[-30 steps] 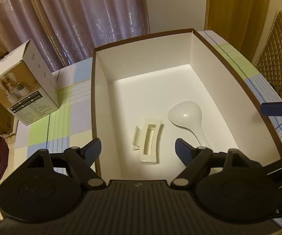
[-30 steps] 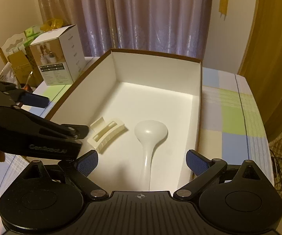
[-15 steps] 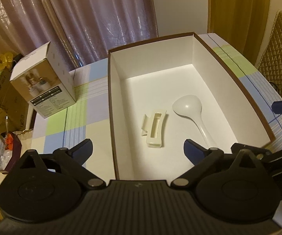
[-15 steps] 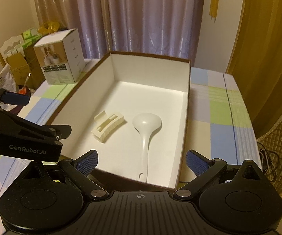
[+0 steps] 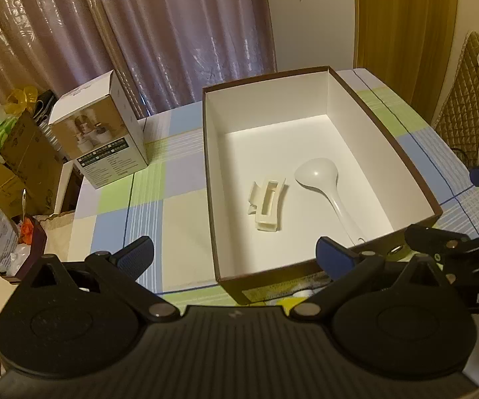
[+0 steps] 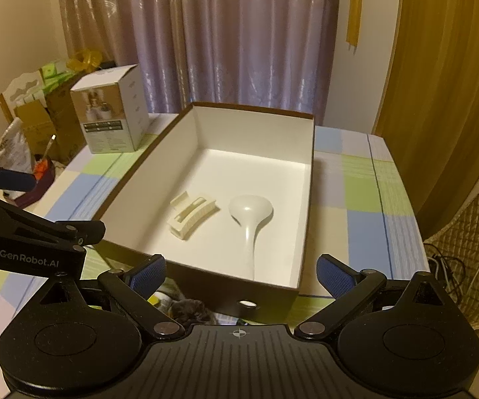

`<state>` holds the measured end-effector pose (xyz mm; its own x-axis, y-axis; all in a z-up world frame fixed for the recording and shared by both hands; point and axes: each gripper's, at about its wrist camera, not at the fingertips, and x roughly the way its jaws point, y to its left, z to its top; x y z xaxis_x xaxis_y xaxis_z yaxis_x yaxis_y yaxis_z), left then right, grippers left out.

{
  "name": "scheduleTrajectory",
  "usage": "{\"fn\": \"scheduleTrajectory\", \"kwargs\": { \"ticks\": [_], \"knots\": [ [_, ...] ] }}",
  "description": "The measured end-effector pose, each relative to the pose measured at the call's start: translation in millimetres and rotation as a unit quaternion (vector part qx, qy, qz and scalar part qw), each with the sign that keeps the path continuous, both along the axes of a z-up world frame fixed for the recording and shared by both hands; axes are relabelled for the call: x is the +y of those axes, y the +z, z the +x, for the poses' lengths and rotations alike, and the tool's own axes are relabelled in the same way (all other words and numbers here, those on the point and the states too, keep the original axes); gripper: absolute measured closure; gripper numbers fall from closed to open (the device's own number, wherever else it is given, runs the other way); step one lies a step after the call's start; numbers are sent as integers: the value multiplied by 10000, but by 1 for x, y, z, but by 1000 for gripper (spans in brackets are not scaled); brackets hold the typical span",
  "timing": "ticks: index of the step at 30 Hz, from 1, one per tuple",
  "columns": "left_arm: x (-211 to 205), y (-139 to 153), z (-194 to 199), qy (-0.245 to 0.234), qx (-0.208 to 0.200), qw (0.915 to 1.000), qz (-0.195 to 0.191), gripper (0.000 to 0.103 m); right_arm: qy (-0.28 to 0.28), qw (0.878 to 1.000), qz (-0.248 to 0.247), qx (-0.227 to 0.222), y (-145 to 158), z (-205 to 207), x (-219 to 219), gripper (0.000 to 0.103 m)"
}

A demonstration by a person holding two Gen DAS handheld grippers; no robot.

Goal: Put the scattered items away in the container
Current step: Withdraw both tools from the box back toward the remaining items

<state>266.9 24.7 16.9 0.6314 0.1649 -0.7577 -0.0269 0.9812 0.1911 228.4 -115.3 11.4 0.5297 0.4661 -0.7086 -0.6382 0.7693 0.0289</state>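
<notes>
The container [image 6: 307,179] is white inside and dark brown outside, and in it lie a cream hair clip [image 6: 191,215] and a white spoon [image 6: 250,222]. The tabletop [image 6: 362,199] has a check pattern of pale blue, green, lilac and cream with thin blue lines. The left hand-held gripper [image 5: 234,256] and the right hand-held gripper [image 6: 241,274] are black with blue pads.

A table covered in a checked cloth [image 5: 173,179] of pale blue, green and cream squares fills the middle of both views. Directly on it sits a large open box [image 5: 210,199], brown outside and white inside, at centre frame. A smaller printed carton [image 5: 106,139] stands upright on the cloth in the upper left, well apart from the box. Near the bottom edge, small items lie against the box's front wall, too hidden to identify.
</notes>
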Motion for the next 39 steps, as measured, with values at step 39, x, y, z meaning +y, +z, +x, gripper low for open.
{"fn": "scheduleTrajectory", "kwargs": {
  "ticks": [39],
  "knots": [
    [24, -85, -106, 129, 1152, 9910, -671, 1, 1723, 9783, -265, 1117, -98, -59, -73, 2]
  ]
}}
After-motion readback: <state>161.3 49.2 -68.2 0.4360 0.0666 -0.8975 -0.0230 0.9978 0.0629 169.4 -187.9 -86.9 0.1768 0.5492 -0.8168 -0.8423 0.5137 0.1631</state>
